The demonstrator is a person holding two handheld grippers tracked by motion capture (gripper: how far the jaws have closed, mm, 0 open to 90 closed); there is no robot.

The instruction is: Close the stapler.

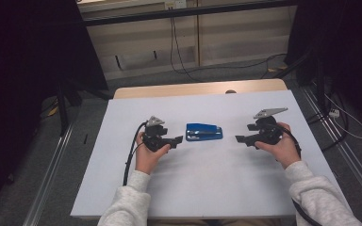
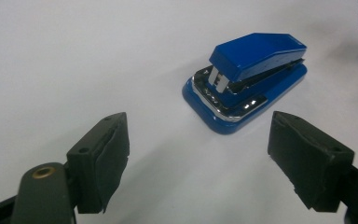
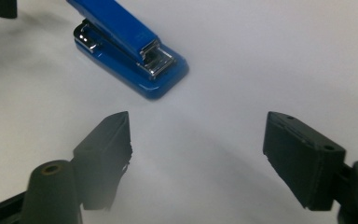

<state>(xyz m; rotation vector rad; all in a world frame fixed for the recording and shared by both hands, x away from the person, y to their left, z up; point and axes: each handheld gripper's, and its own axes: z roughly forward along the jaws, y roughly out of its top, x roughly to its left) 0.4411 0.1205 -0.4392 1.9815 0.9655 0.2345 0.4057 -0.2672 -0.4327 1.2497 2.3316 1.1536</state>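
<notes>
Now: both tools' jaws apart, empty | blue stapler (image 1: 204, 132) between left gripper (image 1: 178, 139) and right gripper (image 1: 239, 139); untouched | likely grasp: centre your jaws across its body; close squarely

both forearms come in from the bottom of the high view in pale grey sleeves, one on each side. the left hand (image 1: 147, 155) grips the left tongs (image 1: 178, 139) from below and behind, jaws pointing toward the person's right. the right hand (image 1: 279, 147) holds the right tongs (image 1: 239, 139) the mirrored way, jaws pointing toward the person's left, so the two tools face each other, well apart. a black cable trails from each tool back along the forearm, and a grey three-cornered plate sits on top of each. in each gripper view the two black padded jaws stand wide apart with nothing between them.
</notes>
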